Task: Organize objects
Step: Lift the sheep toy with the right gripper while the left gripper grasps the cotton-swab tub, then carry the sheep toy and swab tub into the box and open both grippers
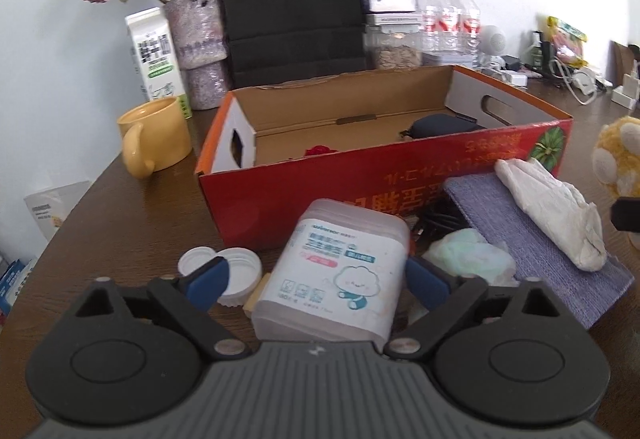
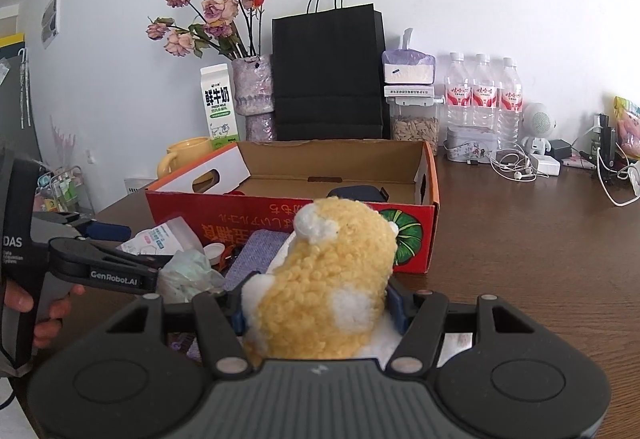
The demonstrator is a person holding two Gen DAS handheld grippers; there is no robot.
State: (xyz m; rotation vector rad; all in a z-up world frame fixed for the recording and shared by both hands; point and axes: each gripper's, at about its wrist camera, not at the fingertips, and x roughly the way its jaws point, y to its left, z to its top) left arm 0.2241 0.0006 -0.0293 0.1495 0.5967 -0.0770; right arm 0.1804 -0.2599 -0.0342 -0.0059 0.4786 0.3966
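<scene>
Straddling the translucent plastic wipes tub (image 1: 334, 271), long axis pointing at the red cardboard box (image 1: 288, 195), left fingers (image 1: 218, 279) wide w/ pads apart from it; right fingers (image 2: 396, 305) clamp yellow plush toy (image 2: 324, 279).

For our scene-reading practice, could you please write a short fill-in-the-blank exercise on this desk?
1. The right tongs are closed on a yellow and white ____ toy.
2. The white plastic tub lies between the left tongs, in front of the ____ cardboard box.
3. Left of that box stands a yellow ____.

Missing words: plush; red; mug
</scene>
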